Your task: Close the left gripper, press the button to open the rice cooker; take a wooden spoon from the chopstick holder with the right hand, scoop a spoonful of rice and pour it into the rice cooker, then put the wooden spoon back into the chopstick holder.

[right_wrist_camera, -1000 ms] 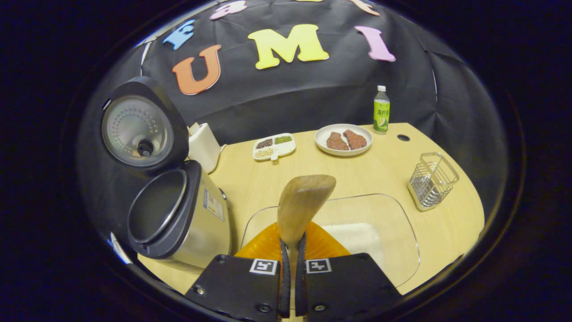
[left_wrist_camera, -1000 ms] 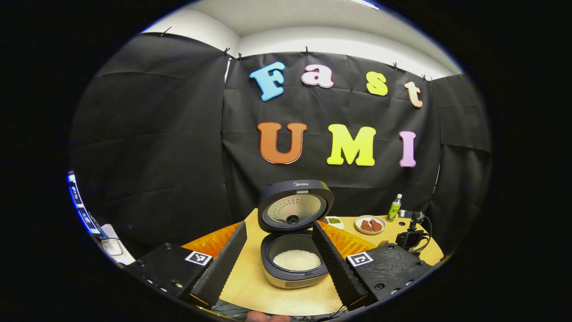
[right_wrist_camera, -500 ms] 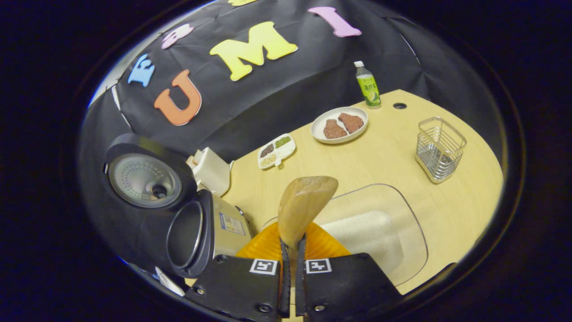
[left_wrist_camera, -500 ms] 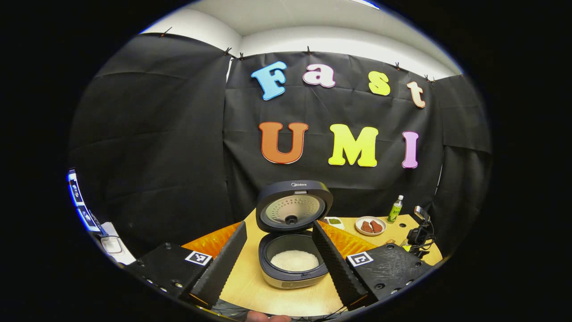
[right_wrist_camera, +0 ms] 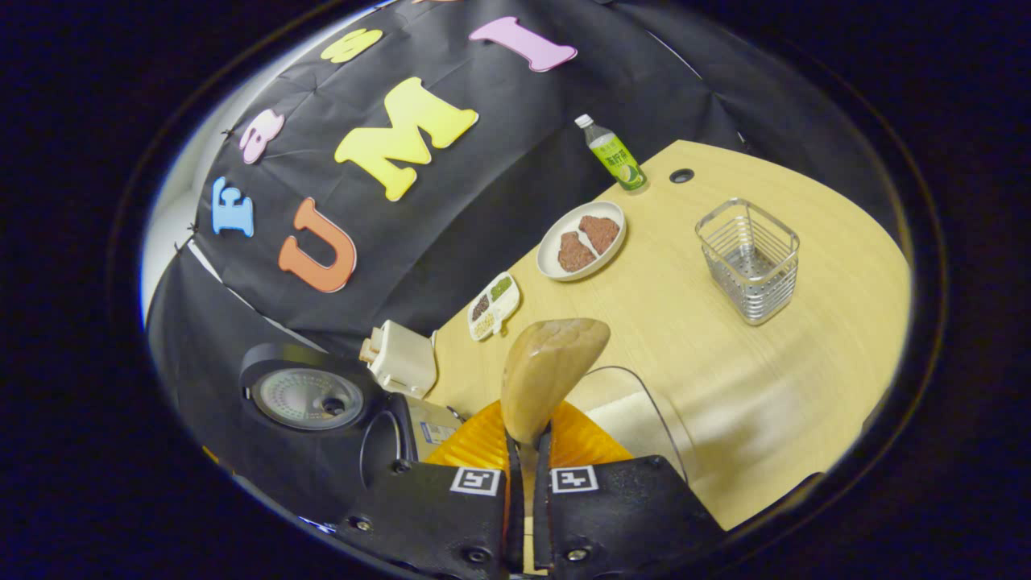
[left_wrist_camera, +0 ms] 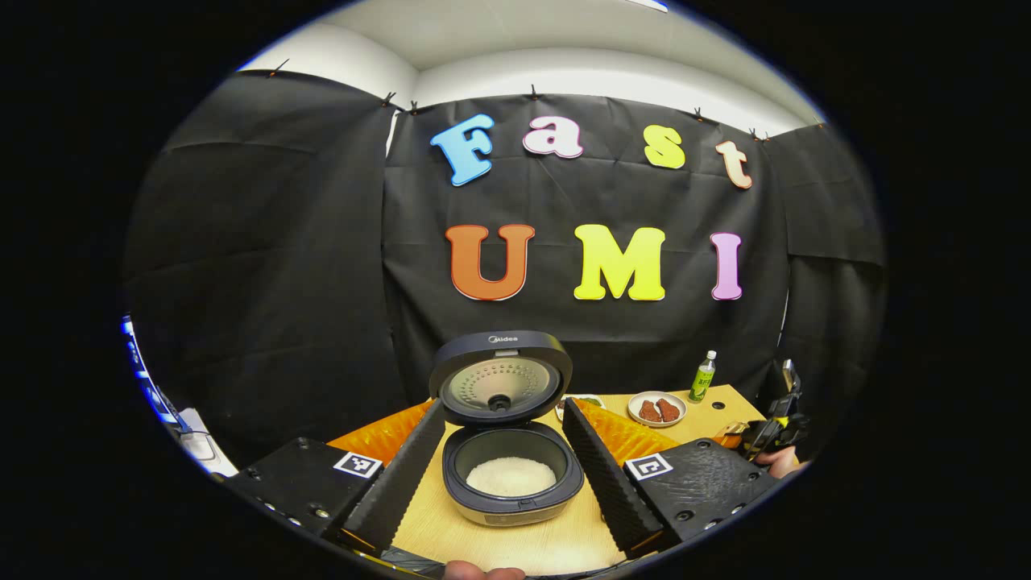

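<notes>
Black cloth (left_wrist_camera: 266,266) hangs clipped behind the light wooden table (right_wrist_camera: 725,346), with white wall (left_wrist_camera: 580,72) and ceiling above the cloth.

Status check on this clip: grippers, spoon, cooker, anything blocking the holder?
Right gripper shut on wooden spoon. Left gripper open, facing rice cooker, lid up, rice inside. Chopstick holder stands apart on table, nothing blocking.

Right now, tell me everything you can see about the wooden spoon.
The wooden spoon is pale, smooth wood with a broad rounded bowl and a narrower neck. The right gripper is shut on its handle, a finger pressing each side, so the bowl stands up and forward from the fingertips, leaning slightly right in the right gripper view. No rice shows on the side of the bowl that faces the camera. It is held in the air, with the clear rice tray behind it.
</notes>
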Available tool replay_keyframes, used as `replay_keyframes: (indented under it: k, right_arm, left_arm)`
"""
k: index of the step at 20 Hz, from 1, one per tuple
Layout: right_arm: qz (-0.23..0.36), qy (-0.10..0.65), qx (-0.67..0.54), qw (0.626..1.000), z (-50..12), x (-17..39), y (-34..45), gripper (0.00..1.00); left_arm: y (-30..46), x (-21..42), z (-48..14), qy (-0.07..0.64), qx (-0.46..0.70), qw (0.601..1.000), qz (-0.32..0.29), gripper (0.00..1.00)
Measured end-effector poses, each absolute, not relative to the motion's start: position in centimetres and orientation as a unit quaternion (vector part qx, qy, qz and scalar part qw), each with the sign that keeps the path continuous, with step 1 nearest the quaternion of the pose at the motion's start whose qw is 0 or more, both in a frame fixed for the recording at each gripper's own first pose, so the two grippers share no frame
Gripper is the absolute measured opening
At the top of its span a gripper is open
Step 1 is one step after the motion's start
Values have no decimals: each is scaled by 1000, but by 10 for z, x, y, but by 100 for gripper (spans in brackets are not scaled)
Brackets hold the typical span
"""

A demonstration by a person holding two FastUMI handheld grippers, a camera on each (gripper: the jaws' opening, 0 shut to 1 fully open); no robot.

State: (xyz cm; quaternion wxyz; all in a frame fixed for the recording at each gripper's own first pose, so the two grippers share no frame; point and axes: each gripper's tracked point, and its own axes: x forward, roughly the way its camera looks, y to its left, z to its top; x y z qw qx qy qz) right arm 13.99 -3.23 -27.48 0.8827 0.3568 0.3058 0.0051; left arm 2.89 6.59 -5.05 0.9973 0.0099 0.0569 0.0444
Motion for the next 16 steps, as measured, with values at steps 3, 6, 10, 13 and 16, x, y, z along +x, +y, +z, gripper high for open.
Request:
replay_keyframes:
  k: [3,6,10,13,16]
  right_arm:
    - [27,286,376,881,-237,143,-32,10]
    - [60,266,396,876,-196,150,-16,10]
    - [122,258,388,877,-157,168,33,10]
    - [171,266,376,871,-141,182,82,10]
    - [213,266,349,873,-134,195,131,10]
  left_arm:
    - [55,32,-50,54,12,998,38,94]
    - [58,30,-51,52,13,998,46,95]
    - [72,24,-50,51,10,996,71,95]
    - [79,18,-51,53,6,995,85,95]
    - [83,12,-49,53,4,993,102,95]
